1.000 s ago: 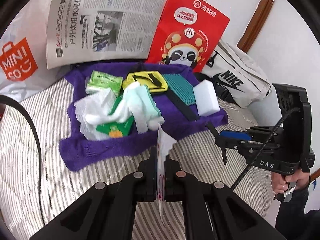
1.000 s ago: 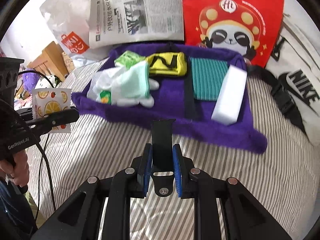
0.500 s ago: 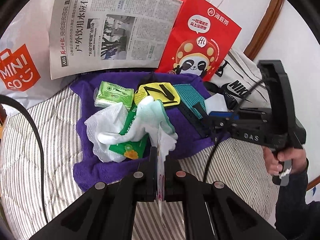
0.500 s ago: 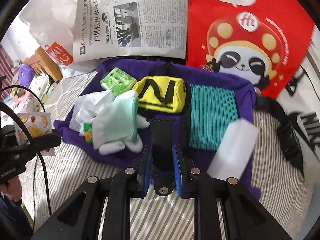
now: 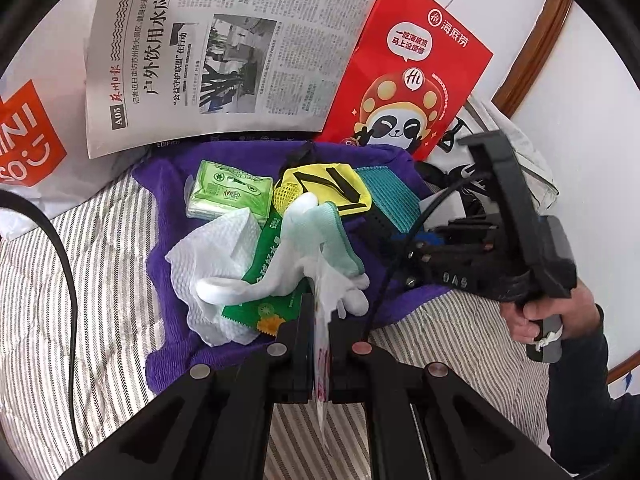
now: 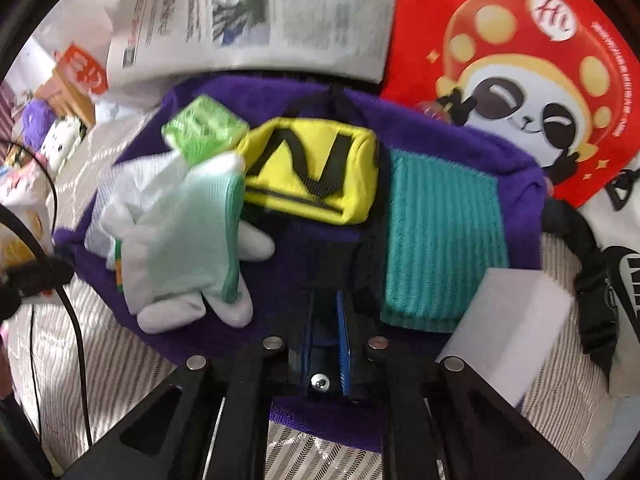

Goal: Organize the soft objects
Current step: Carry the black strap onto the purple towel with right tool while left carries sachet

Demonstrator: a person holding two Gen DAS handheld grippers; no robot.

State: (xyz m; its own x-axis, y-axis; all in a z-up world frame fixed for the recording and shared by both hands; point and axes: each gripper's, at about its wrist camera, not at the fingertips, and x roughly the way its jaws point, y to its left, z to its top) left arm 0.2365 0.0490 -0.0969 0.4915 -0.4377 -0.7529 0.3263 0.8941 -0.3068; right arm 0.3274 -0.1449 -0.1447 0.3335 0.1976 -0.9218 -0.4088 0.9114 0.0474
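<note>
Left gripper (image 5: 320, 312): jaws clamped narrow on a thin white packet (image 5: 322, 344), seen edge-on with red print that is not readable, held just over the near edge of the purple towel (image 5: 168, 280). The packet is not yet set down.

Right gripper (image 6: 325, 308): the blue pads stand narrow and have just been closing. The view is blurred and dark between them, so I cannot tell if the black strap (image 5: 378, 220) is gripped or free. A hand (image 5: 536, 316) works its handle, marked "DAS".

Progress, judged: mostly done. The soft items sit grouped on the towel, which lies on the striped bedcover (image 5: 100, 240).
- Near left is a loose heap: a white and mint glove (image 5: 320, 236) over a green sachet (image 5: 268, 304) and a crumpled white wipe (image 5: 216, 248).
- Behind it lie a green tissue pack (image 5: 228, 192) and a yellow pouch (image 5: 320, 184) with a black zigzag.
- To the right a teal ribbed cloth (image 6: 440, 232) lies flat, and a white sponge block (image 6: 508, 312) overhangs the towel's near right edge.

Left to do: place the packet, maybe tidy the glove heap and straighten the sponge.

Writing at the back:
- The newspaper (image 5: 224, 52) is propped up and reads "A05", with a Chinese headline starting 户外饮用水.
- The red paper bag (image 5: 412, 64) shows 海底捞, "Hi" and a panda.
- The white plastic bag (image 5: 28, 132) carries an orange MINISO logo, cut off by the frame.
- The white bag (image 6: 624, 276) at far right has a Nike logo, partly visible.
</note>
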